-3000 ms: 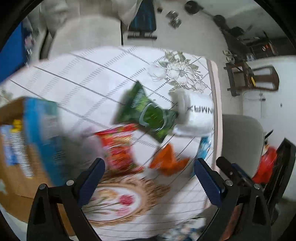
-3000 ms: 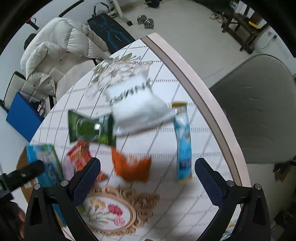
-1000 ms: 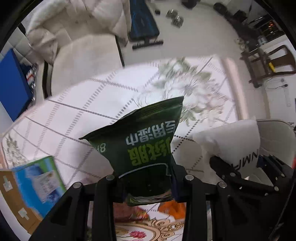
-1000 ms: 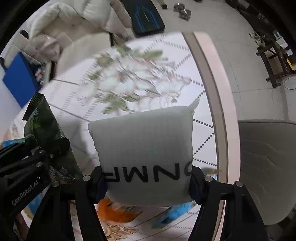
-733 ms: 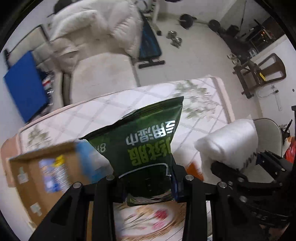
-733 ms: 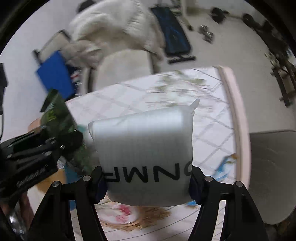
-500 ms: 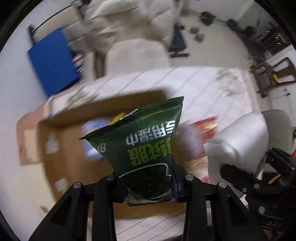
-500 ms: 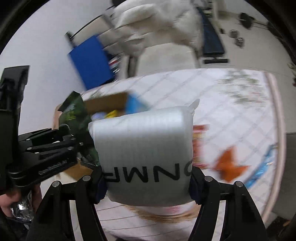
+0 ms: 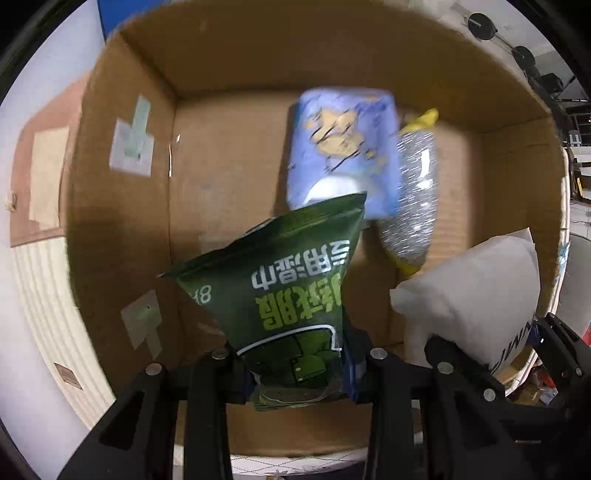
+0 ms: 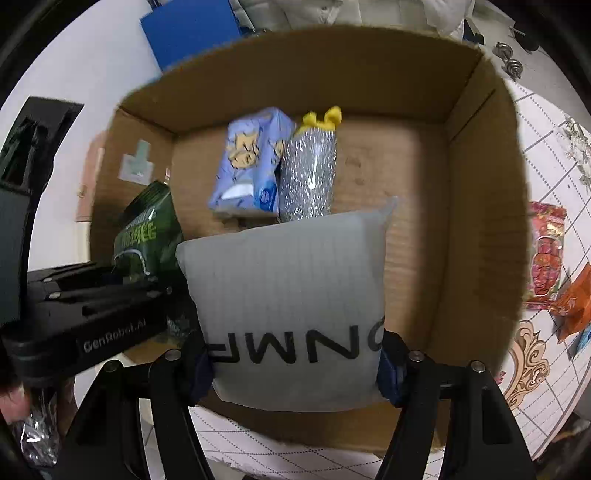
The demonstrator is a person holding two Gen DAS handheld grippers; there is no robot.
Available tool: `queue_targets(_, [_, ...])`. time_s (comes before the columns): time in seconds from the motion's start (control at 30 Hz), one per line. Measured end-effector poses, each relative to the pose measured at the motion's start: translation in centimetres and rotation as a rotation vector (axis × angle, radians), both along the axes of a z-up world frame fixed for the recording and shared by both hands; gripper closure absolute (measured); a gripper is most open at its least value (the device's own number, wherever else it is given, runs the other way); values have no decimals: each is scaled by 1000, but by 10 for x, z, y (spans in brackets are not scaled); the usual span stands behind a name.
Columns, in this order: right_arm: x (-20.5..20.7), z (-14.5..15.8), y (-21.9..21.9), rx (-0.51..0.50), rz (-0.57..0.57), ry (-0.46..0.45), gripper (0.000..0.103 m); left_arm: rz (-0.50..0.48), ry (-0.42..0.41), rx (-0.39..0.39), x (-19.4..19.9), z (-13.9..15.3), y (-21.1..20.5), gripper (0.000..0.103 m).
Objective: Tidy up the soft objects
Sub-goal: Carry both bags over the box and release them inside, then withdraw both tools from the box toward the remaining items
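Note:
My left gripper (image 9: 297,373) is shut on a dark green wet-wipes pack (image 9: 280,280) and holds it above the open cardboard box (image 9: 122,177). My right gripper (image 10: 295,365) is shut on a white padded pouch (image 10: 291,295) printed with black letters, also over the box (image 10: 476,229). The pouch shows at the right in the left wrist view (image 9: 476,291). The green pack shows at the left in the right wrist view (image 10: 147,232). Inside the box lie a blue tissue pack (image 10: 247,162) and a silver packet with yellow ends (image 10: 308,173).
A red snack bag (image 10: 545,254) and an orange packet (image 10: 574,302) lie on the patterned tablecloth (image 10: 546,384) right of the box. A blue panel (image 10: 192,29) stands behind the box. The box's left wall carries tape patches (image 9: 131,144).
Both grippers closed on the green pack and the white pouch, lifted them off the table and swung left. They now hang over the open box.

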State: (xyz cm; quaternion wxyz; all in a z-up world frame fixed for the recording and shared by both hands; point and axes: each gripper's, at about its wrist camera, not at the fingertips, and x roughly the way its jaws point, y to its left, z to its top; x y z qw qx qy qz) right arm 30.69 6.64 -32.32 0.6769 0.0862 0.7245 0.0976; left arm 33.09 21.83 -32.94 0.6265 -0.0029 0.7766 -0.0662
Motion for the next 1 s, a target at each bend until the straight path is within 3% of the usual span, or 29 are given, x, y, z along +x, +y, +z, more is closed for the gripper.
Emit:
queue_targets(0.23, [-6,-29,19,-42,5,55,29,-1,27,-19,-5,-20,9,69])
queue_targets(0.33, [-6,-32,24,-43,14,75,16,8,34,-6,-8,-15,11,66])
queue_targets(0.37, [-6,-31,25,-39,14,78,5,14,33,-16,-8,-14,14,65])
queue_targets(0.43, [-8,-25,27,-32,16,67,0,27,23,-34,-12,-10,14,54])
queue_targets(0.47, [-11,-22,32,-39,21,59,0,24,7,-39,-13,-5,13,50])
queue_targets(0.53, [-15,-13,34,-71,32,36,0,24,-30,-26,-19,4,11,31])
queue_targets(0.63, [-22,-2,32,-100,27,3,0,28,-82,-29,-28,20,14,25])
queue_targets(0.73, [-32,11,29,-128,18,-31,0,24,-158,-2,-41,40,13,7])
queue_targets(0.9, [-38,30,22,-179,2,-118,0,30,-264,20,-64,76,11,4])
queue_targets(1.0, [-56,62,-1,-190,-18,-176,0,50,-337,28,-80,99,8,4])
